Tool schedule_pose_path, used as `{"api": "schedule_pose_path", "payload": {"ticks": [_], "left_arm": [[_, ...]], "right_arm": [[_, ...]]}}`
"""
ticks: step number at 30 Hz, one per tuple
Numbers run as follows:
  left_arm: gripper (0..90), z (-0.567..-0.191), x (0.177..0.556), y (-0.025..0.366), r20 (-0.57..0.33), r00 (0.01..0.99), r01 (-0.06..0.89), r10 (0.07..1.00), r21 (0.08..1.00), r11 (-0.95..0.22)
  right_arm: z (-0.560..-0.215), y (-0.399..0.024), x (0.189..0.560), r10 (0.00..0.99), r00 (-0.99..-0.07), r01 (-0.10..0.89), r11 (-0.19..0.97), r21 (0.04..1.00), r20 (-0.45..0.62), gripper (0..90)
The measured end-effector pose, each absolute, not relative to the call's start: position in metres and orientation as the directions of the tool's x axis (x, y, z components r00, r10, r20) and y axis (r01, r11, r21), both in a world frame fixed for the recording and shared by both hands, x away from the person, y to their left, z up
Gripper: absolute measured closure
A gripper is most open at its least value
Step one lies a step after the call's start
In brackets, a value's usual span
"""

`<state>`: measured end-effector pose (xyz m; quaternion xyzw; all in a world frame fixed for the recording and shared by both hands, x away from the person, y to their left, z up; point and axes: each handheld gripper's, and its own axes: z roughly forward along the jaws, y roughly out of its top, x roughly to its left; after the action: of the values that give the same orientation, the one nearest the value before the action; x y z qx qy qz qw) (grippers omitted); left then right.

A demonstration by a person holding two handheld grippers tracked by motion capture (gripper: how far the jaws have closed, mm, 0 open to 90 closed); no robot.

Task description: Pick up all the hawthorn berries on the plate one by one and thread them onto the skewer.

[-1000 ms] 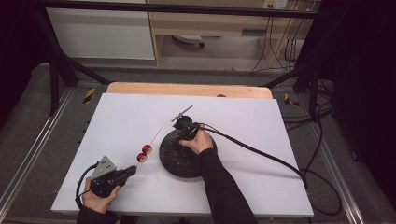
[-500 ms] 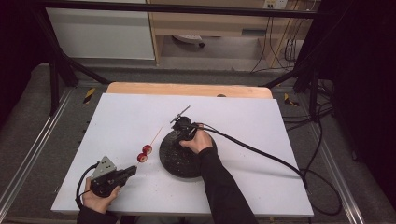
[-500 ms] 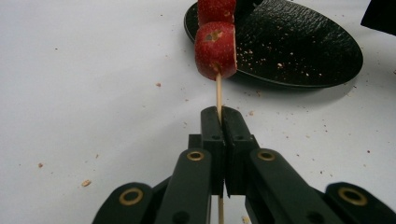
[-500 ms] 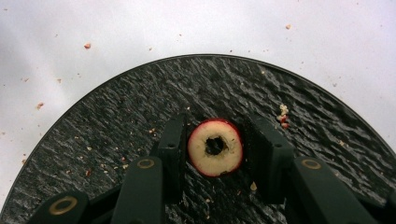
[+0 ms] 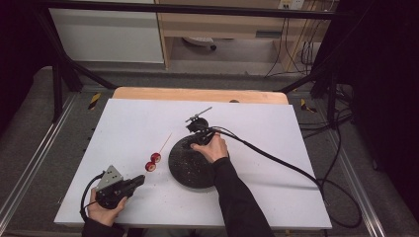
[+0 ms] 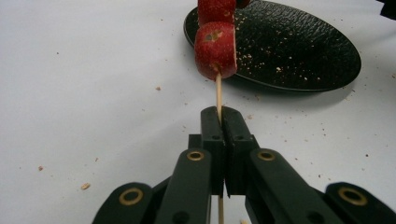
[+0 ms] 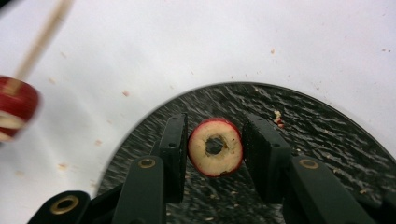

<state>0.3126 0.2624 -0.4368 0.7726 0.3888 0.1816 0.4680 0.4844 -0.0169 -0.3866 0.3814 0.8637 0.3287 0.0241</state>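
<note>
Apple slice (image 7: 215, 147), round with a red rim and a hole through its core, is being pinched between the two black jaws of the right gripper (image 7: 215, 150), which have just been closing onto it. It is being held over the black plate (image 7: 327, 140), whose rough surface is scattered with crumbs. In the high view this right gripper (image 5: 193, 143) is being carried above the far edge of the same plate (image 5: 188, 170), near the middle of the white table (image 5: 276, 128), with its cable trailing off to the right.

At the near left, the left gripper (image 5: 136, 181) is being held low over the table, its jaws pressed together on the thin wooden skewer (image 6: 218, 95). Two red apple pieces (image 6: 215, 49) are being carried on that skewer just beyond the jaws, left of the plate, while the bare stick (image 5: 164, 142) is pointing away toward the far side.
</note>
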Motion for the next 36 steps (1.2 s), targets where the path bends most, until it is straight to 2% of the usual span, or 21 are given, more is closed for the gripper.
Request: {"api": "schedule_pose_path", "payload": {"ticks": [11,12,13,14,17,18,21,26,36], "left_arm": [[88.3,-0.436,0.31,0.257,-0.074,0.632,0.411,0.771,0.876,-0.253],[88.3,-0.436,0.31,0.255,-0.071,0.632,0.407,0.771,0.877,-0.253],[88.3,-0.436,0.31,0.255,-0.071,0.632,0.407,0.771,0.877,-0.253],[88.3,-0.436,0.31,0.254,-0.066,0.633,0.402,0.771,0.879,-0.255],[88.3,-0.435,0.309,0.252,-0.063,0.636,0.398,0.769,0.881,-0.257],[88.3,-0.435,0.308,0.25,-0.063,0.637,0.395,0.768,0.883,-0.255],[88.3,-0.435,0.308,0.247,-0.062,0.639,0.391,0.767,0.884,-0.255],[88.3,-0.436,0.307,0.237,-0.056,0.647,0.382,0.76,0.887,-0.259],[88.3,-0.438,0.304,0.224,-0.05,0.658,0.375,0.751,0.887,-0.27]], "right_arm": [[-0.377,-0.053,0.461,0.677,-0.625,0.689,0.243,0.683,0.39,62.7],[-0.378,-0.06,0.455,0.671,-0.606,0.697,0.188,0.692,0.427,62.7],[-0.378,-0.06,0.455,0.671,-0.606,0.697,0.188,0.692,0.427,62.7],[-0.38,-0.067,0.45,0.66,-0.591,0.699,0.132,0.703,0.463,62.6],[-0.384,-0.073,0.444,0.645,-0.576,0.7,0.072,0.71,0.502,62.7],[-0.389,-0.078,0.439,0.63,-0.559,0.698,0.007,0.716,0.539,62.7],[-0.394,-0.082,0.435,0.62,-0.547,0.696,-0.036,0.717,0.562,62.7],[-0.405,-0.091,0.422,0.581,-0.516,0.675,-0.176,0.717,0.629,62.7],[-0.417,-0.101,0.409,0.534,-0.497,0.629,-0.321,0.708,0.683,62.8]]}}
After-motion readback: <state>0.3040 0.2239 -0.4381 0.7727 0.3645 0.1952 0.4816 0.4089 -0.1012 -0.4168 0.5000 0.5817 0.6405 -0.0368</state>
